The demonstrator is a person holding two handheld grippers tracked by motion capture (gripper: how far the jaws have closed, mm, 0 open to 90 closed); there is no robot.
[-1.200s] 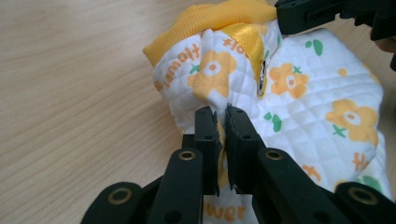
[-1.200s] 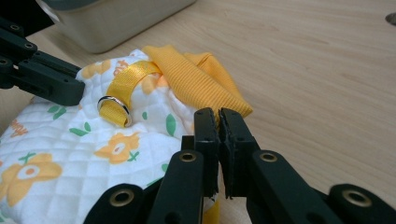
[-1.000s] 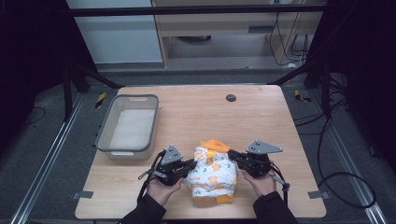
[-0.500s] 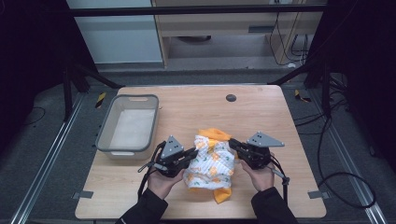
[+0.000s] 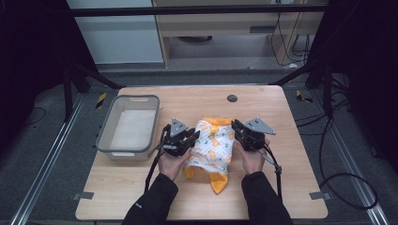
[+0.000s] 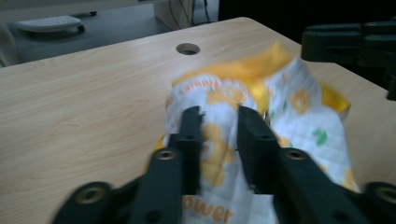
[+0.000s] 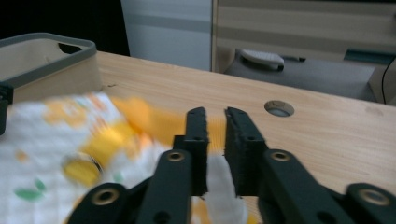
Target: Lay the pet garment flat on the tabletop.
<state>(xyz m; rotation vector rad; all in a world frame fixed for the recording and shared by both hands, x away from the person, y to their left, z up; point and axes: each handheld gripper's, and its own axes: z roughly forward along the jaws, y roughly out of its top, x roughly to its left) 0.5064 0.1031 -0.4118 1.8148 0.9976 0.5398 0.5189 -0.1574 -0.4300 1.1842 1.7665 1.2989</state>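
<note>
A white cloth (image 5: 213, 147) with orange prints and an orange edge lies rumpled on the wooden table (image 5: 281, 197), between my two grippers. My left gripper (image 5: 195, 137) sits at the cloth's left side. Its jaws have just been opening, and in the left gripper view they (image 6: 219, 112) stand apart with the cloth (image 6: 299, 107) lying loose between and beyond them. My right gripper (image 5: 236, 127) is at the cloth's right side. Its jaws (image 7: 215, 114) have also just been opening and show a narrow gap, with a white fold of the cloth (image 7: 51, 135) low between them.
A grey-rimmed tray (image 5: 105, 133) stands on the table left of the cloth; its rim (image 7: 46, 44) also shows in the right gripper view. A round cable hole (image 5: 232, 98) lies beyond the cloth. Dark floor and cables surround the table.
Both hands carried the cloth away from the person, towards the table's middle. Both grippers' jaws, shut on it before, now stand apart, and it lies lower and more spread.
</note>
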